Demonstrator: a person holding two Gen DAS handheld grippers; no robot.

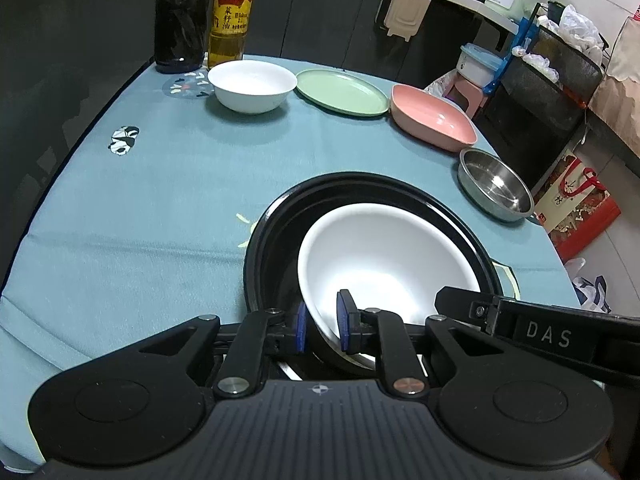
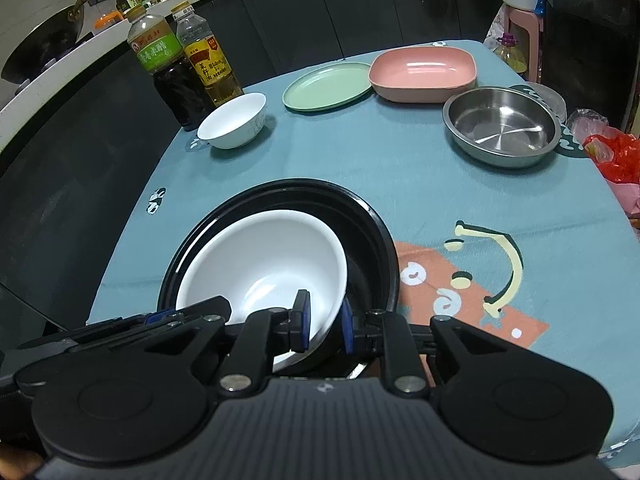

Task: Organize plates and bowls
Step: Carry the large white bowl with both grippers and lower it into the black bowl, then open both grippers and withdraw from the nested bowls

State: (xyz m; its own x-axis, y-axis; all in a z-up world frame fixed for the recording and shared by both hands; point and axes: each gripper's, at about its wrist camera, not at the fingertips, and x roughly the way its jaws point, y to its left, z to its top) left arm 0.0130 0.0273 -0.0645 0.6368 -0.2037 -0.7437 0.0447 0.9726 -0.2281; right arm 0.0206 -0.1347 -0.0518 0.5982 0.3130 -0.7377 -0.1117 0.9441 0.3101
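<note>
A large white bowl (image 1: 384,256) sits tilted inside a black plate (image 1: 280,216) near the table's front edge. My left gripper (image 1: 323,326) is shut on the white bowl's near-left rim. My right gripper (image 2: 322,325) is shut on the bowl's near-right rim, and the bowl (image 2: 264,260) and black plate (image 2: 360,216) fill that view's lower middle. Farther back stand a small white bowl (image 1: 251,85), a green plate (image 1: 342,91), a pink square bowl (image 1: 432,117) and a steel bowl (image 1: 496,186).
Two bottles, dark vinegar (image 1: 182,16) and yellow oil (image 1: 233,12), stand at the table's back left. The blue tablecloth (image 1: 160,184) covers the table. Bags (image 2: 616,152) lie at the right edge. A stool and shelves stand beyond the table.
</note>
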